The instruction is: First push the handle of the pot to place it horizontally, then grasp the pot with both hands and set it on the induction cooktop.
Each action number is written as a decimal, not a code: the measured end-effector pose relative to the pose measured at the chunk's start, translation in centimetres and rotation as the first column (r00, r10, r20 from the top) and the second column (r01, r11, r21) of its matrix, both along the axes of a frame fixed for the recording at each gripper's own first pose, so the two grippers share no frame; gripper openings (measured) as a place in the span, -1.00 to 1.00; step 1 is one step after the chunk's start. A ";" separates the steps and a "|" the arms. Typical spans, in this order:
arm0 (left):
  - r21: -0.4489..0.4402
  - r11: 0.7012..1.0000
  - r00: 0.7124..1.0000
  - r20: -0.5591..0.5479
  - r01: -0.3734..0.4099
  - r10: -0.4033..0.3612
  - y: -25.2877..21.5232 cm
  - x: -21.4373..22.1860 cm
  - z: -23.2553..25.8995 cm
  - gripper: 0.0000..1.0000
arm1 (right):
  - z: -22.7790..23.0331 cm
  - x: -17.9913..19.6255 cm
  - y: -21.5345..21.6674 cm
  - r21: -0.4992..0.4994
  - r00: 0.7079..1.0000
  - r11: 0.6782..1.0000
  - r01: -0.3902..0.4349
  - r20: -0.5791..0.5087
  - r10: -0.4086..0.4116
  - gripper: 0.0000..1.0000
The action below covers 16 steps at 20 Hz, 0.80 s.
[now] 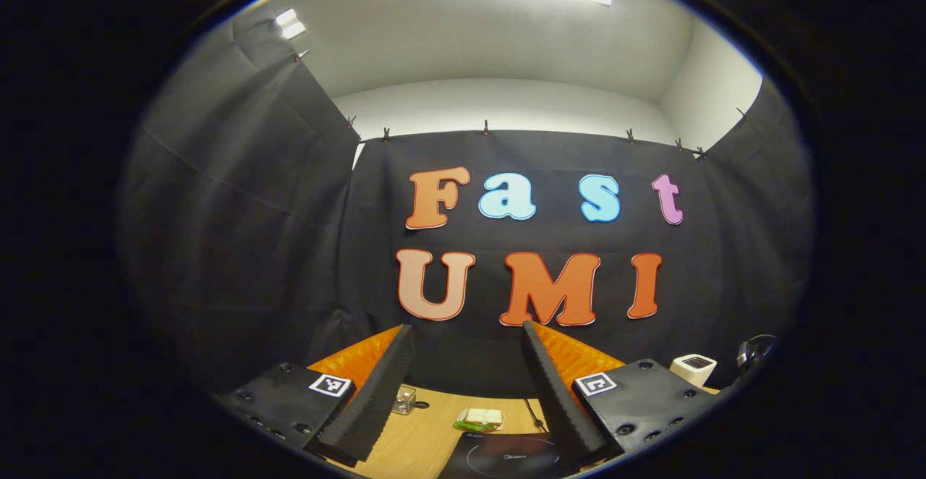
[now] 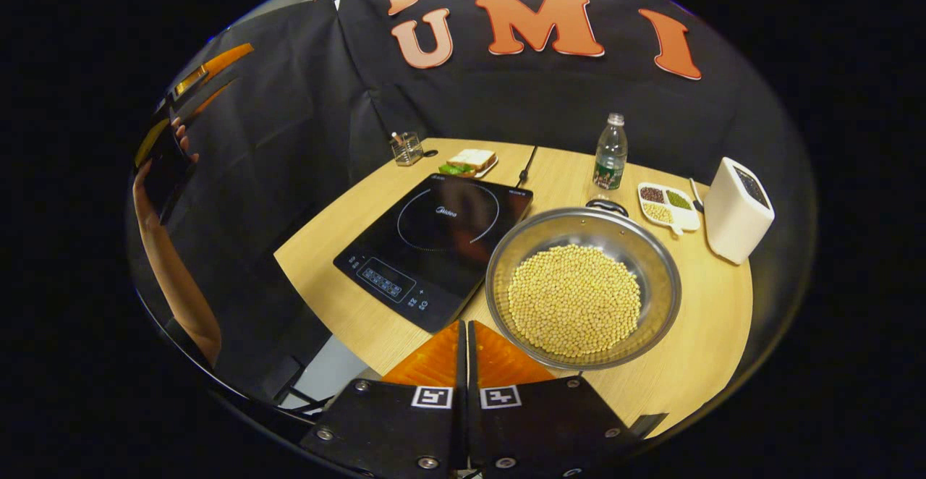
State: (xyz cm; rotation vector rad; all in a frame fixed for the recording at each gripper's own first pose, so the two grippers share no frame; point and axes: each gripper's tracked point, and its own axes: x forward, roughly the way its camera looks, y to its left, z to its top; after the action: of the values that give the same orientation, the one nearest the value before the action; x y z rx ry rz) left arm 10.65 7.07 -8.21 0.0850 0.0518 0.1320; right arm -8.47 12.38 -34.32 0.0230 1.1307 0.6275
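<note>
The pot (image 2: 583, 288) is a wide, shallow steel pan, its bottom covered with pale yellow soybeans (image 2: 574, 299). A dark handle (image 2: 606, 206) shows at its far rim, pointing away from me towards the water bottle (image 2: 611, 152). The pot sits on the wooden table (image 2: 712, 334), just beside the right edge of the black induction cooktop (image 2: 434, 246), whose glass top is bare.

In my right gripper view the pot lies near the table's front edge, with bare wood to its right and the white box (image 2: 736, 209) and a divided dish of grains (image 2: 668, 205) behind it. A sandwich (image 2: 471, 160) and a small glass jar (image 2: 406, 149) stand beyond the cooktop, well apart from it.

My right gripper (image 2: 466, 341) has its fingers pressed together on nothing, hovering above the table's front edge between cooktop and pot. My left gripper (image 1: 466, 385) is held high and level, jaws spread wide with nothing between them, the cooktop's corner below.
</note>
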 end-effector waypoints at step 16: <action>-0.005 1.000 0.998 -0.055 0.004 -0.004 0.4 3.0 -3.1 0.93 | -7.2 -3.4 -1.0 -0.094 0.930 0.993 0.072 -0.354 -0.101 -1.00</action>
State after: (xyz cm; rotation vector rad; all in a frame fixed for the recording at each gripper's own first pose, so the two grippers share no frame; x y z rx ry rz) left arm 13.65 7.45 -11.35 0.0843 0.1071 0.1254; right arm -11.86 11.39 -41.48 0.1235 1.4998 0.5099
